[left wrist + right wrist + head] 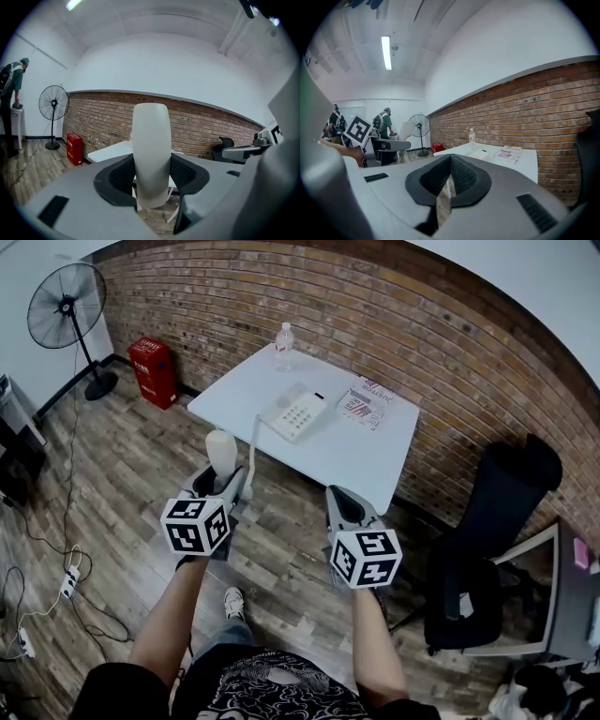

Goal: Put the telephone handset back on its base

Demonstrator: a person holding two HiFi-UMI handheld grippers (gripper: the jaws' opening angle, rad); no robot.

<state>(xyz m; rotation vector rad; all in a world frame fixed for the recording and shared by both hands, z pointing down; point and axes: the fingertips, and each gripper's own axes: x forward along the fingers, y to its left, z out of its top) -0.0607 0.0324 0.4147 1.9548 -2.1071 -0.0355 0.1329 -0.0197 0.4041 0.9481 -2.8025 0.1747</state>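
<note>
Left gripper (221,486) fingers (123,176): clamped on the handset (150,154), one pad on each side of its lower part; the handset stands upright and rises well above them.
Right gripper (449,177) fingers (465,178): closed together, nothing between them.
Handset position: centre left of the head view, in the air over the wooden floor (281,549), short of the table's near edge and apart from the base.
Base (298,412): lies on the white table (375,460), centre top of the head view, keypad up, cradle bare.
Cord (253,442): runs from the held handset up to the base.
Count: two grippers, one handset, one base, one cord.
On the table: one clear bottle (284,343) at the far corner; one printed booklet (364,406) right of the base.
Around: a standing fan (66,307) at upper left, a red box (153,371) against the brick wall, a black chair (497,521) at right.
In the way: only open floor lies between the handset and the table.
</note>
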